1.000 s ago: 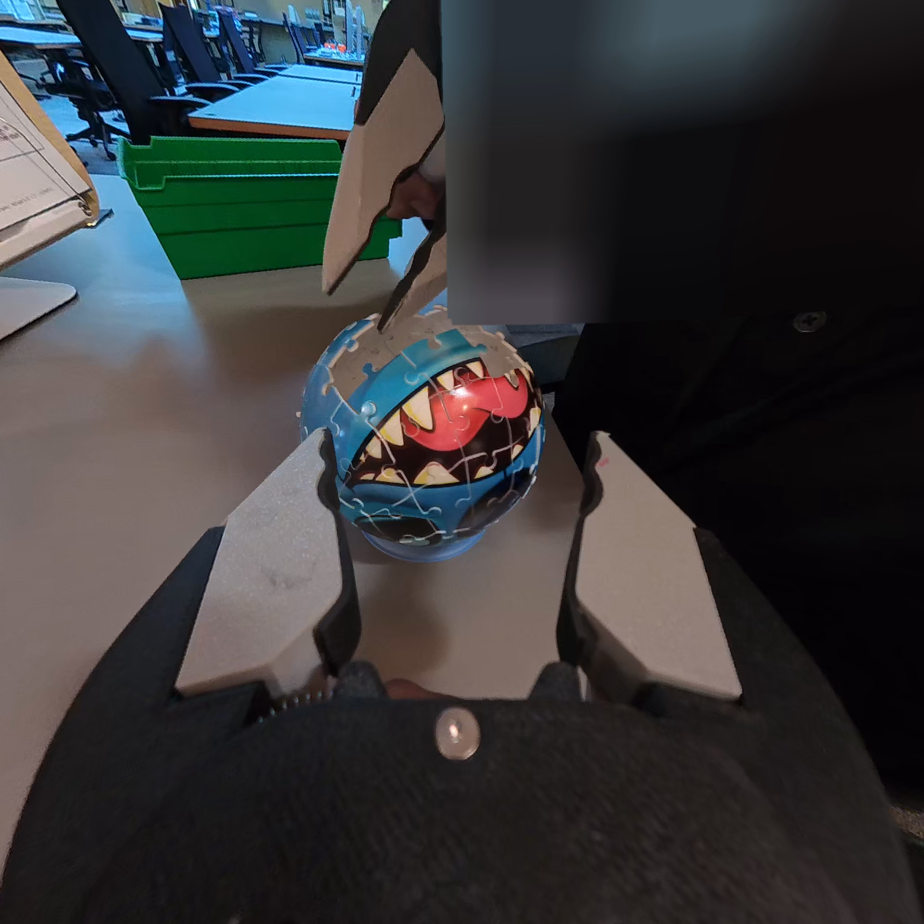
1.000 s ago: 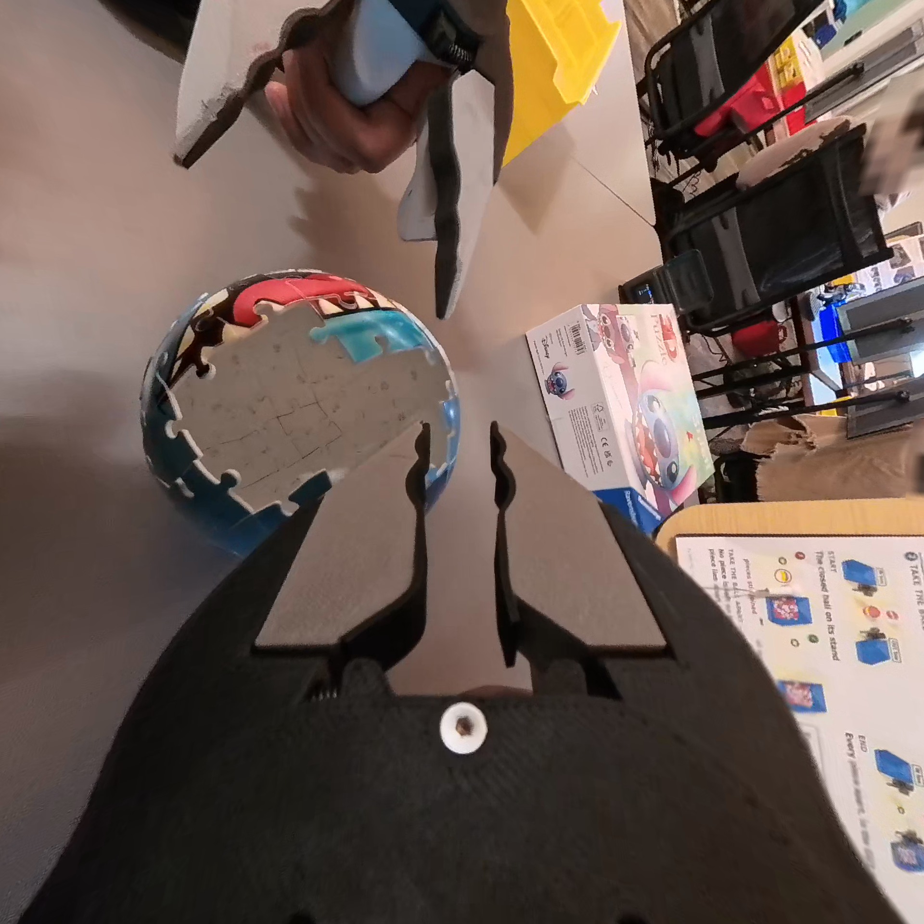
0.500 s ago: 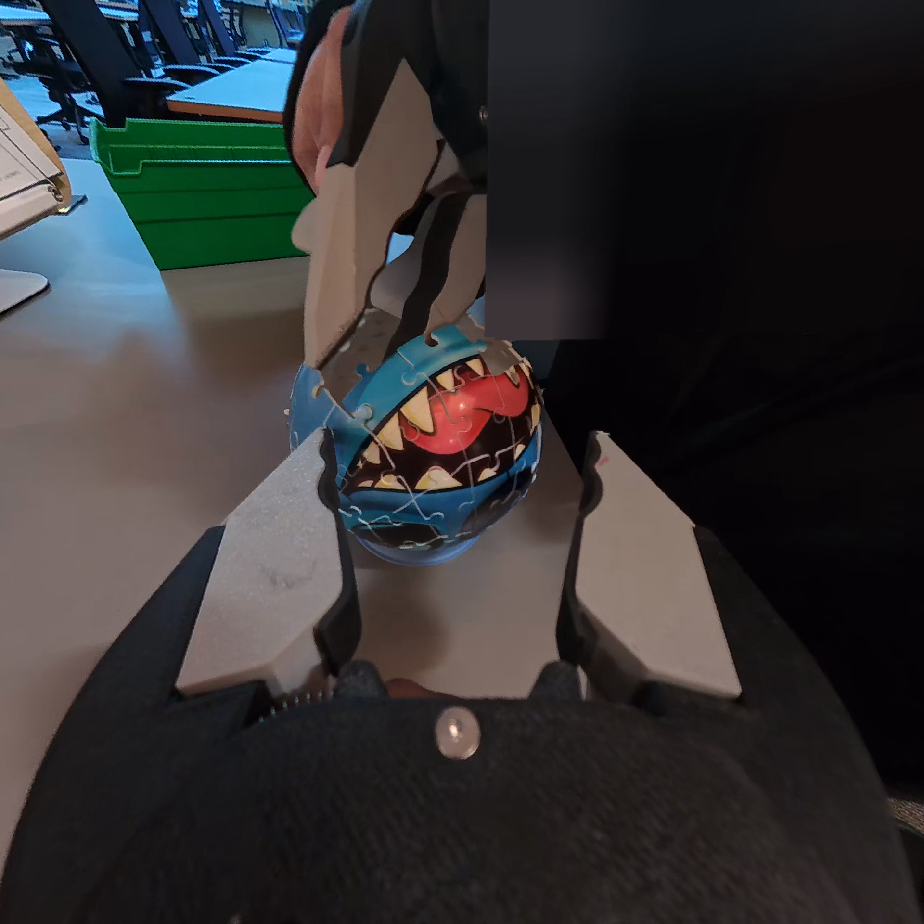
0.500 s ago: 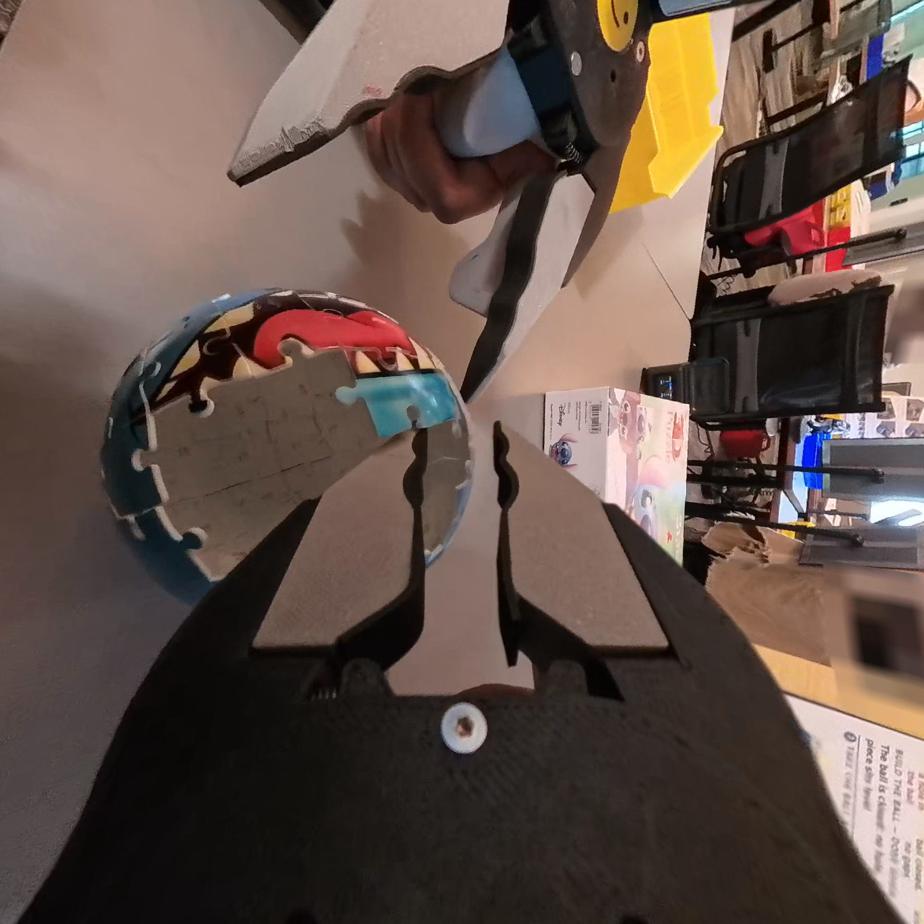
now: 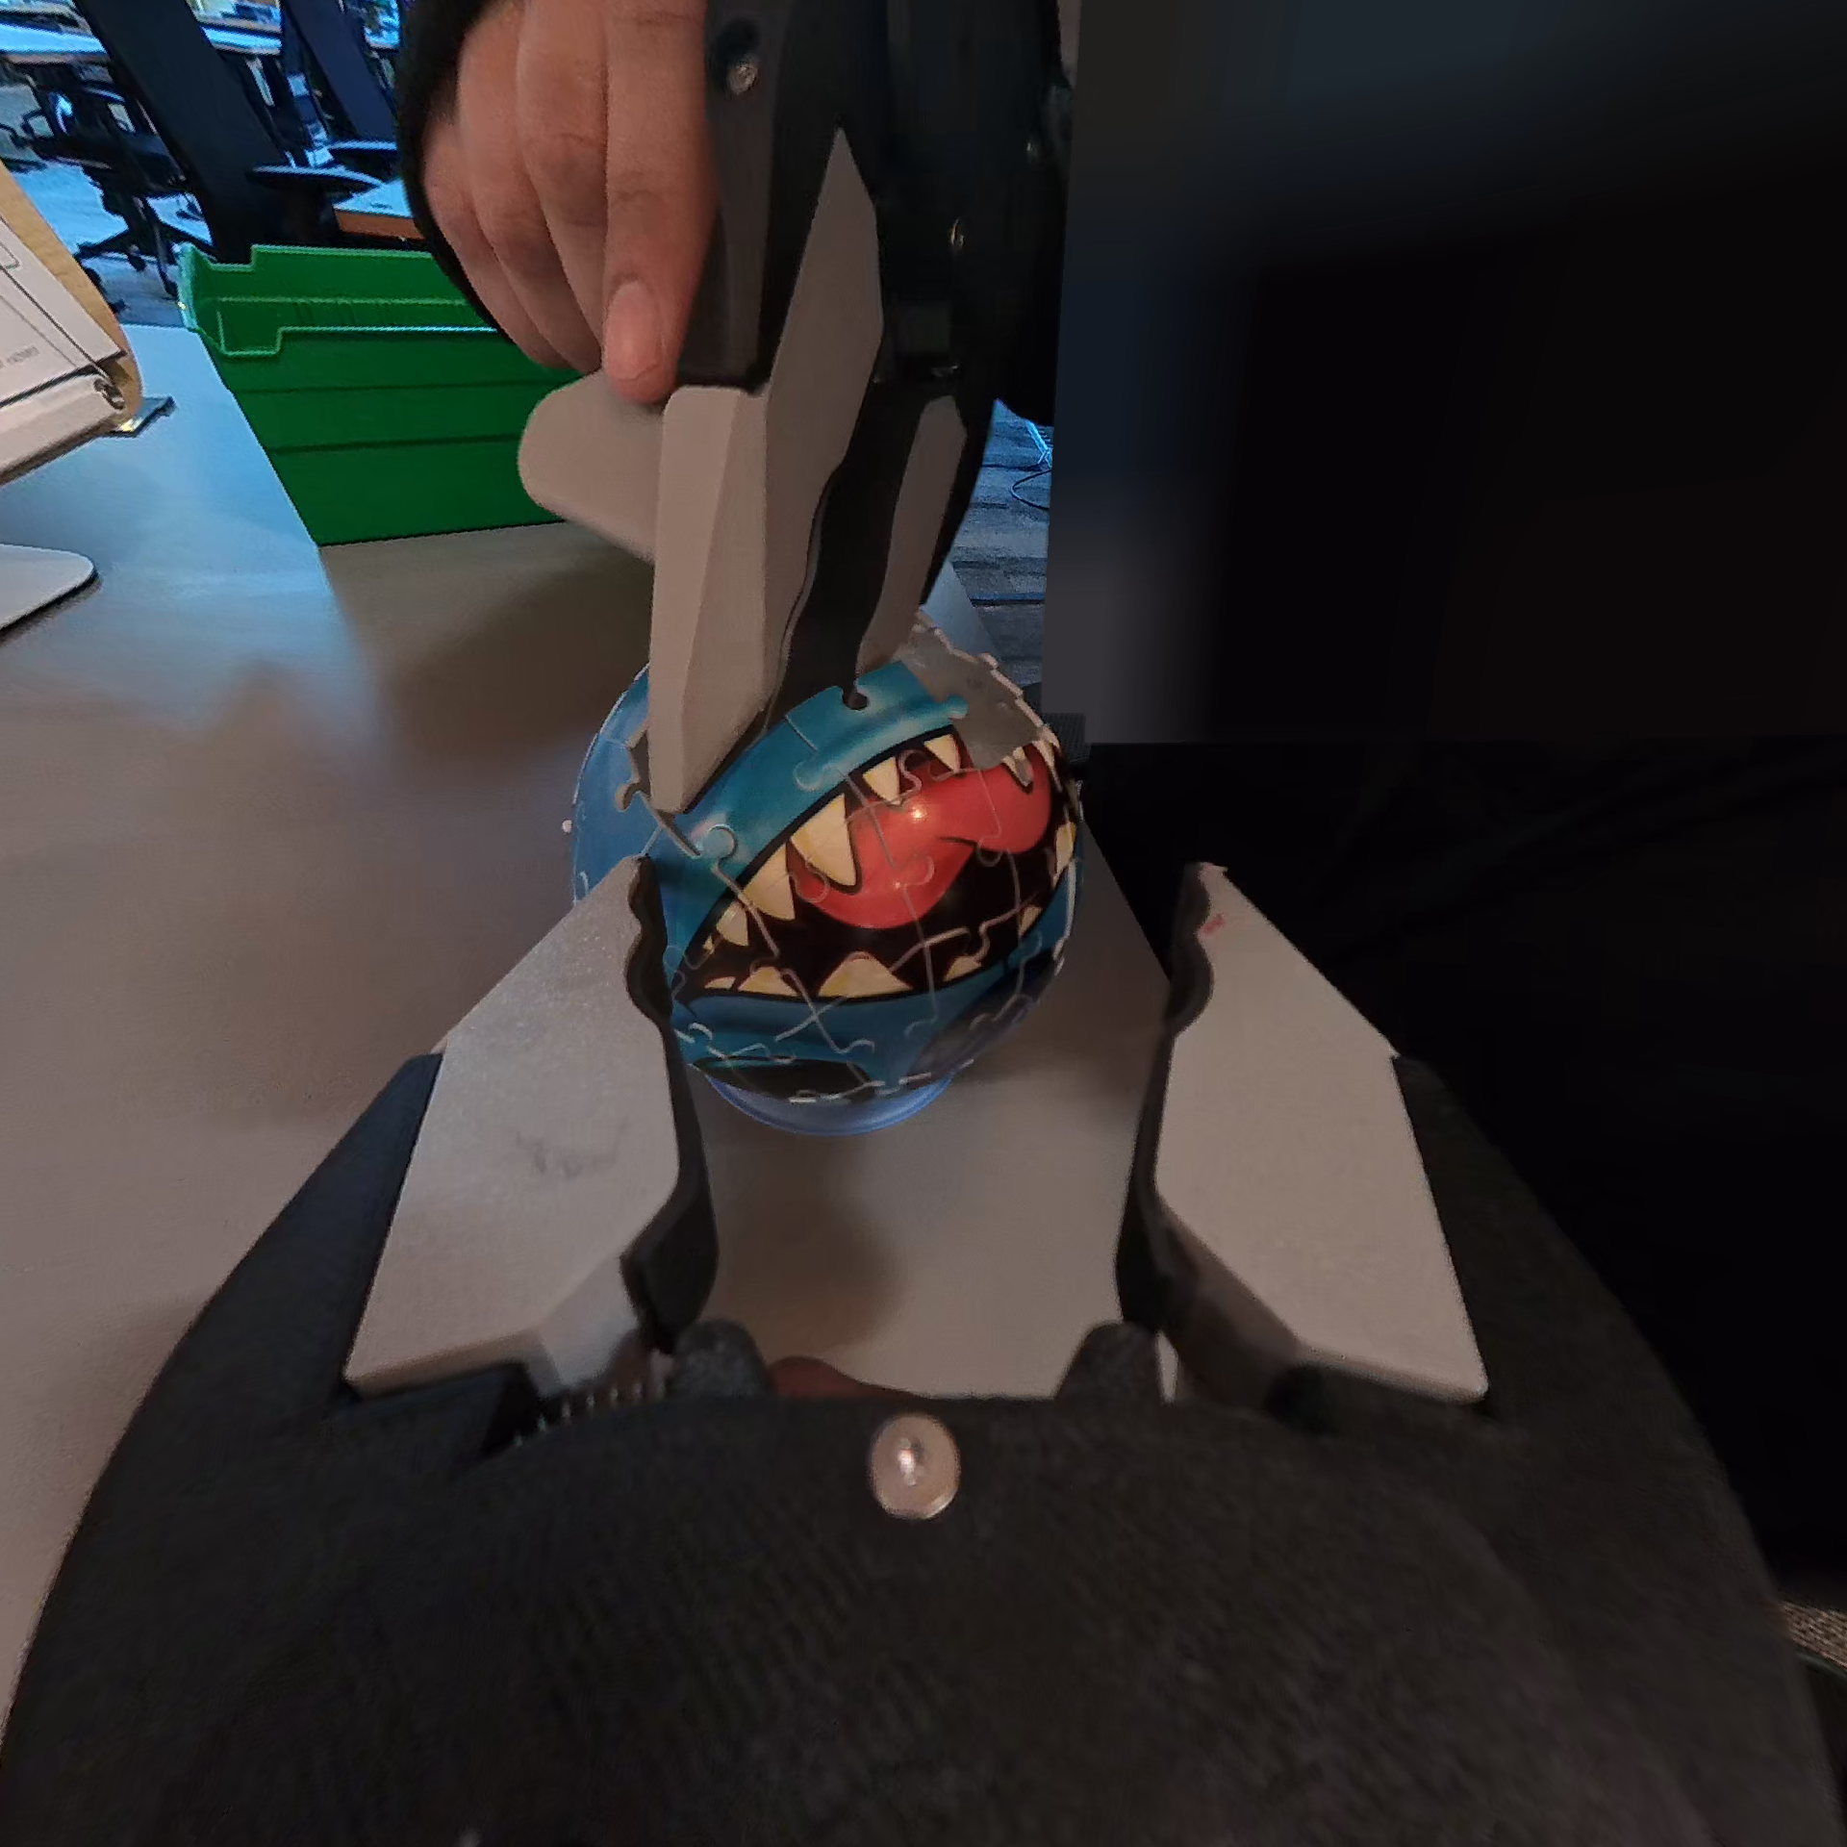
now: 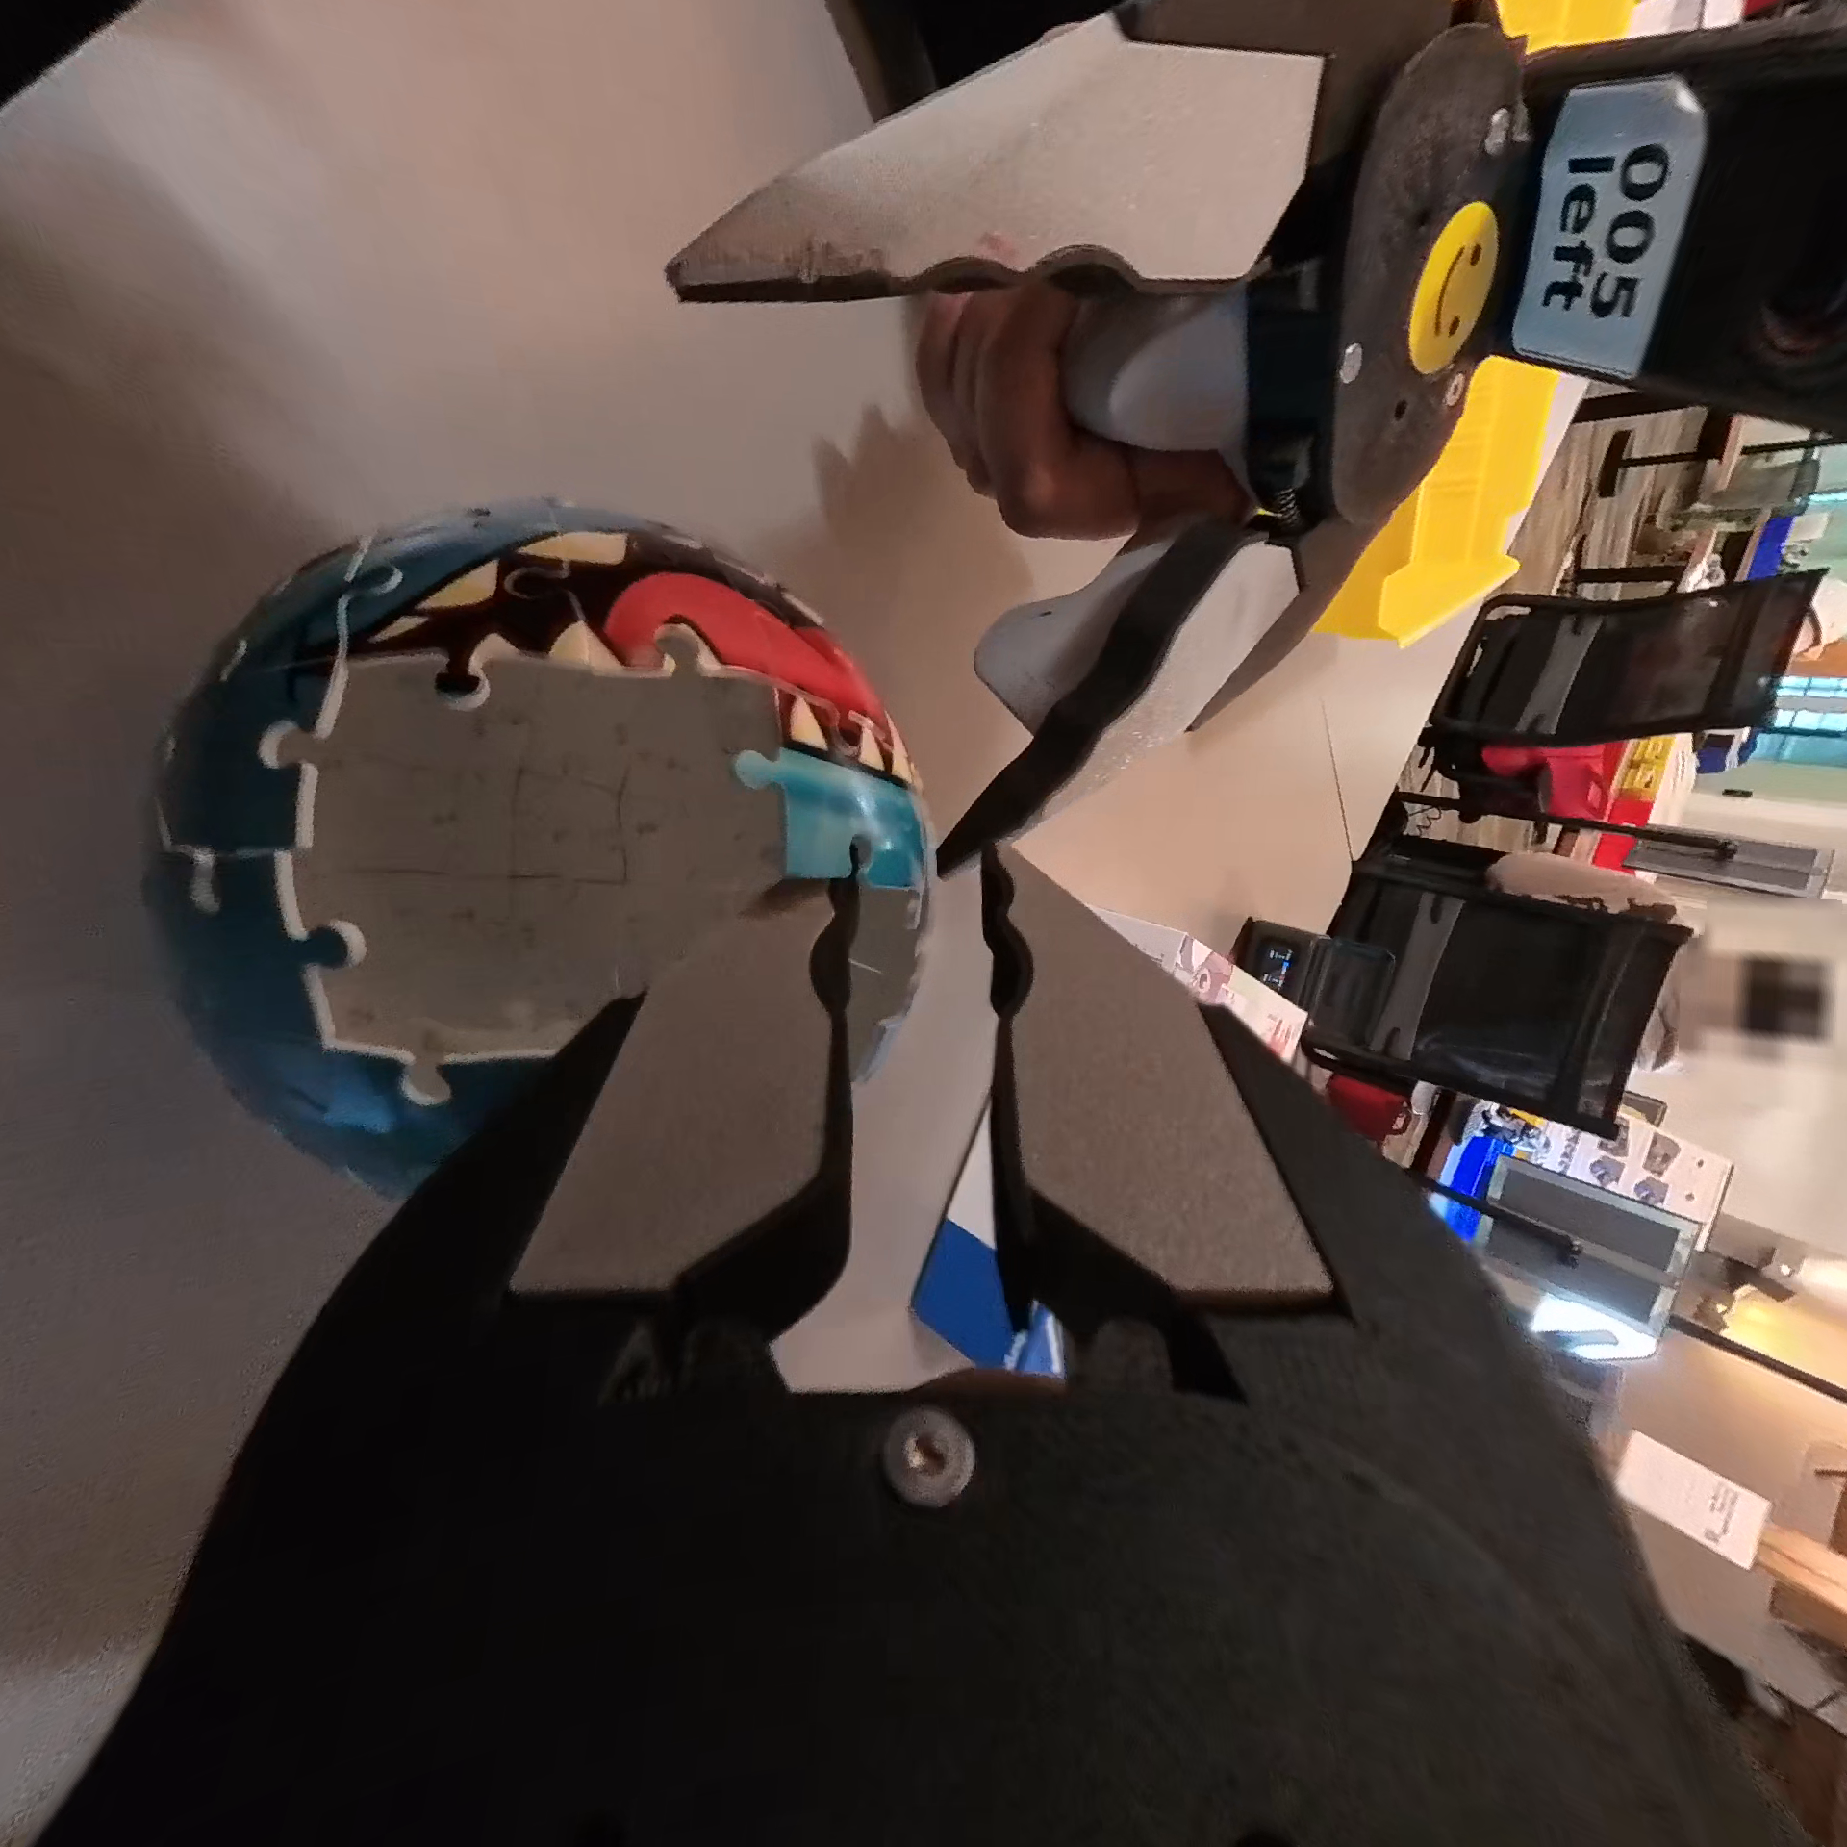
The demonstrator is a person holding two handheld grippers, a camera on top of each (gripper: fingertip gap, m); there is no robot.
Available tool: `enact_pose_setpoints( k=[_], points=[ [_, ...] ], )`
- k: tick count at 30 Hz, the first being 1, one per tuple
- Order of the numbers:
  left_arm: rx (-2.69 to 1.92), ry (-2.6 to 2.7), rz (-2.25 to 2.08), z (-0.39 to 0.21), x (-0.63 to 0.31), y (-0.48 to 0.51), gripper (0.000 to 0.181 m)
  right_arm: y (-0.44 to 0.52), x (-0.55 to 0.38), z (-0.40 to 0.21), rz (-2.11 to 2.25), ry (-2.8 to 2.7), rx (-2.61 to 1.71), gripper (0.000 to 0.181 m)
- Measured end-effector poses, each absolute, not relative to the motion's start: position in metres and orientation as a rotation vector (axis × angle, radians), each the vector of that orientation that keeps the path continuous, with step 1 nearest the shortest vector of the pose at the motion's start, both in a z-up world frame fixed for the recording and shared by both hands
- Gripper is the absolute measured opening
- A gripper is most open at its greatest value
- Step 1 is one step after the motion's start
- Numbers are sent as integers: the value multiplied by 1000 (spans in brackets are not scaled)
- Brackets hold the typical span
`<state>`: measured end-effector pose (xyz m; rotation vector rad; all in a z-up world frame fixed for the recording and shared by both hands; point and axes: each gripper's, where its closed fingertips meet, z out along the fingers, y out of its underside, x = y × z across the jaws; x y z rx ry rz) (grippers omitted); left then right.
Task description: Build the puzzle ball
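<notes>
The puzzle ball (image 5: 850,900) sits on the grey table (image 5: 250,800), its top unfinished. The left gripper (image 5: 915,910) is wide open and empty, with the ball between its fingertips. The right gripper (image 5: 775,740) comes from 12 o'clock, jaws narrowly parted around the open rim; whether they clamp it, I cannot tell. Probably a fitting step; next, press gently.

A stack of green bins (image 5: 380,420) sits on the grey table (image 5: 200,800) at about ten o'clock in the left wrist view, with a tilted white board on a stand (image 5: 50,370) at nine o'clock and black office chairs (image 5: 150,150) behind. In the right wrist view, a yellow bin (image 6: 1439,540) lies at two o'clock, black mesh chairs (image 6: 1499,999) at three, and a printed box (image 6: 1239,989) just beside them.
</notes>
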<state>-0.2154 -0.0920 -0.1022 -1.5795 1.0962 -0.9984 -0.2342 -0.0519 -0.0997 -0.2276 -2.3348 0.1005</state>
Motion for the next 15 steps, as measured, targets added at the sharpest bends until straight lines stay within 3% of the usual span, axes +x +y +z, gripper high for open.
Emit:
enact_pose_setpoints(
  k=[15],
  points=[
    [-1597,1105,-990,-108,-220,-97,97,-56,-237,-102,41,-2409,31,14]
  ],
)
